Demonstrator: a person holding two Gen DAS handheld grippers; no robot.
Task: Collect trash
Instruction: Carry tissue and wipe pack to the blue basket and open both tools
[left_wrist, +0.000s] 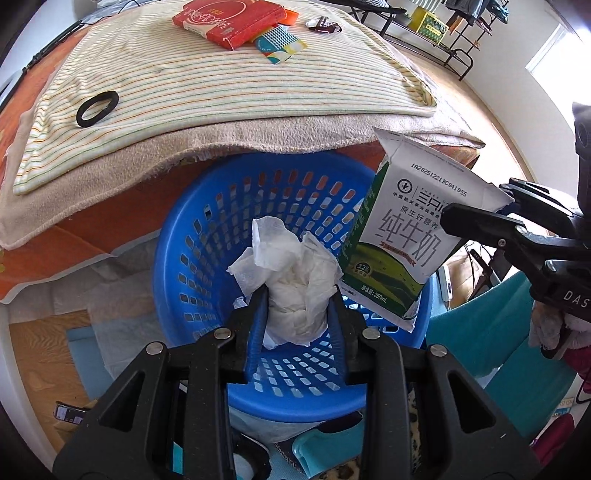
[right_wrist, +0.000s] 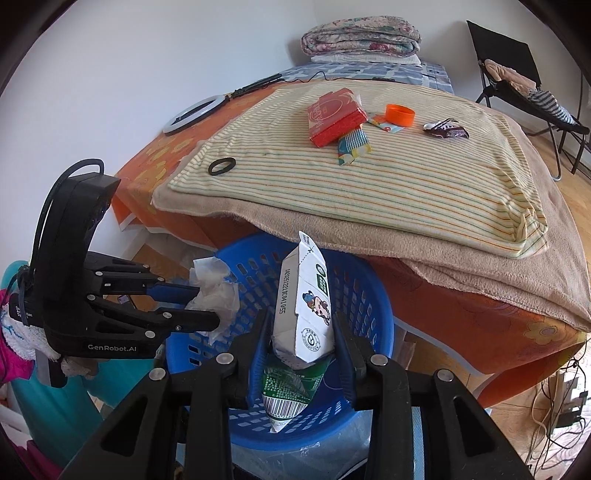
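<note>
- Left wrist view: the left gripper (left_wrist: 297, 295) pinches a crumpled wad of white tissue (left_wrist: 291, 269) between its blue-padded fingers. The paper is soft and wrinkled, with loose corners standing up. It hangs over the open mouth of the blue plastic basket (left_wrist: 207, 236), which is round with a wall full of small slots.
- Same view: the right gripper (left_wrist: 491, 218) comes in from the right and holds a milk carton (left_wrist: 402, 236) by its upper corner. The carton is stiff printed cardboard, white and green, tilted, and its lower end is above the basket rim.
- I judge the step in hand is the dropping of both pieces into the basket. The next move calls only for spreading the jaws; the tissue is light and may stick to a pad.
- Right wrist view: the right gripper (right_wrist: 299, 328) is closed on the carton (right_wrist: 303, 321), whose folded top points away and whose barcode end points down into the basket (right_wrist: 373, 295). The left gripper (right_wrist: 207, 306) with the tissue (right_wrist: 216, 291) is at the left, over the rim.
- Further trash lies on the striped, ribbed cloth (right_wrist: 406, 184) of the bed: a flat red box (right_wrist: 334, 116), an orange cap (right_wrist: 399, 114), a shiny wrapper (right_wrist: 445, 129), a patterned packet (right_wrist: 352, 147) and a black ring (right_wrist: 221, 166).
</note>
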